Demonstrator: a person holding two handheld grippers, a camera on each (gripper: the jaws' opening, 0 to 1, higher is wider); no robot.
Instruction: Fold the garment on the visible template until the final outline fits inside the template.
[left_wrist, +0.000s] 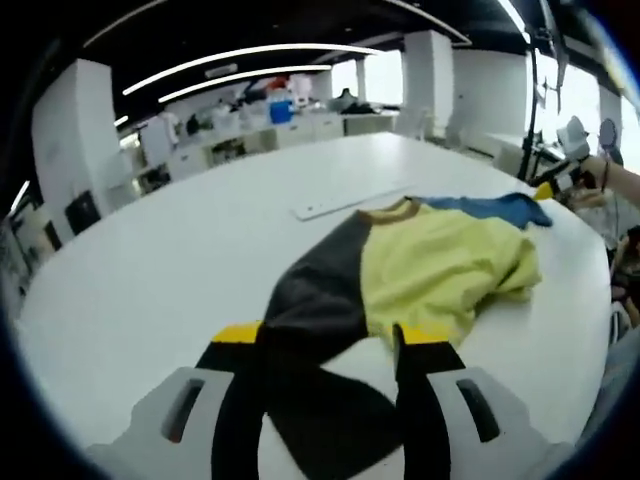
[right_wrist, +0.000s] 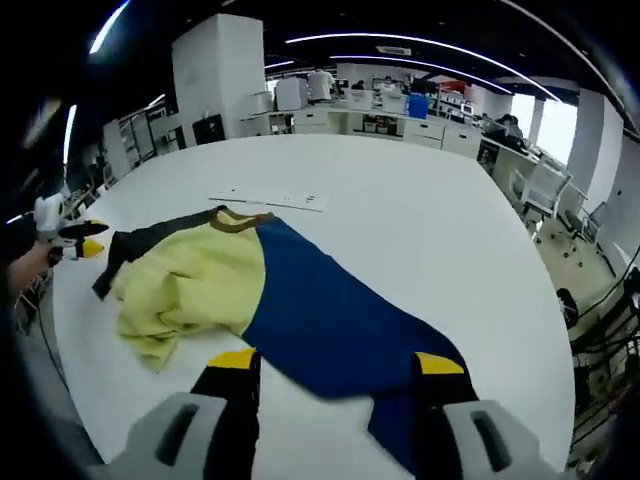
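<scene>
White table (left_wrist: 180, 260) | garment (left_wrist: 420, 265) crumpled | office behind, perhaps desks

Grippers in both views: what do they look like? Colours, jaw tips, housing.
Both match. The left gripper has two black jaws with yellow tips, rising from a light grey housing with dark slots. The right gripper is the same: black jaws, yellow tips, grey slotted housing. No cables or printed markings are visible on either.

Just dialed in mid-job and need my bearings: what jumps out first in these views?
A tri-colour garment lies rumpled on the big white table: yellow middle bunched up, dark grey sleeve toward the left tongs, blue sleeve toward the right tongs. Both tongs stand open just short of it, and a thin white strip lies beyond the collar.
</scene>
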